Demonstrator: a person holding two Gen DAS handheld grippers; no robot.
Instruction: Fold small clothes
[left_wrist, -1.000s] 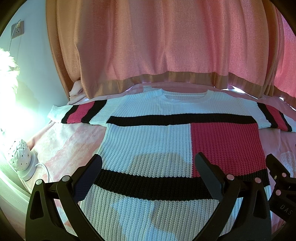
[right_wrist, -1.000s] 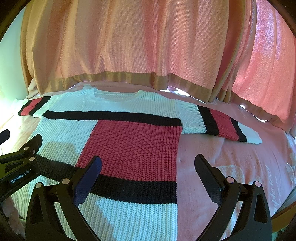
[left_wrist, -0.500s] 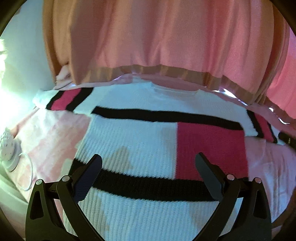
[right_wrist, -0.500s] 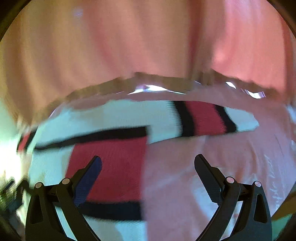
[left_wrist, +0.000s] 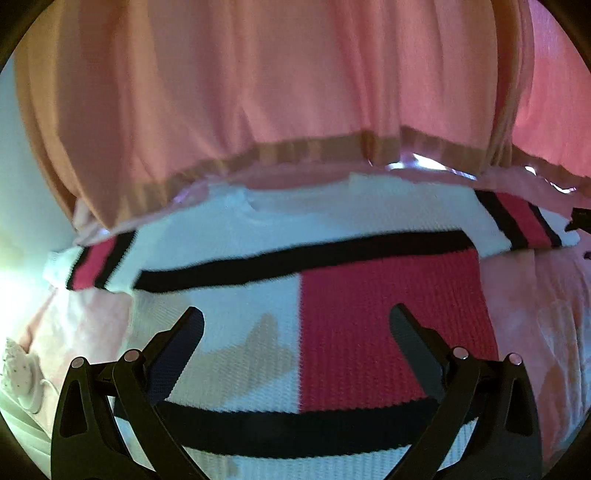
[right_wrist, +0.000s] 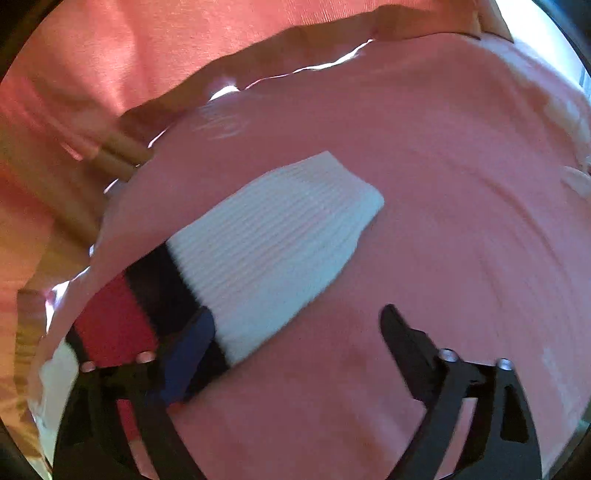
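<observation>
Both sets of jaws stand wide apart, holding nothing. Left gripper (left_wrist: 295, 332) hangs above the body of one knitted sweater (left_wrist: 258, 325), which lies flat and face-up on a pink bedspread (left_wrist: 535, 314). Neckline points away toward the curtain (left_wrist: 277, 92); hem lies nearest the camera. Two sleeves extend sideways, so the long axis runs left to right. Right gripper (right_wrist: 299, 325) is over the sweater's right sleeve (right_wrist: 273, 243), one finger overlapping its black band; contact cannot be determined. White cuff points up and right, away from the curtain. One small white object with a cord (left_wrist: 22, 376) sits at the bed's left edge.
</observation>
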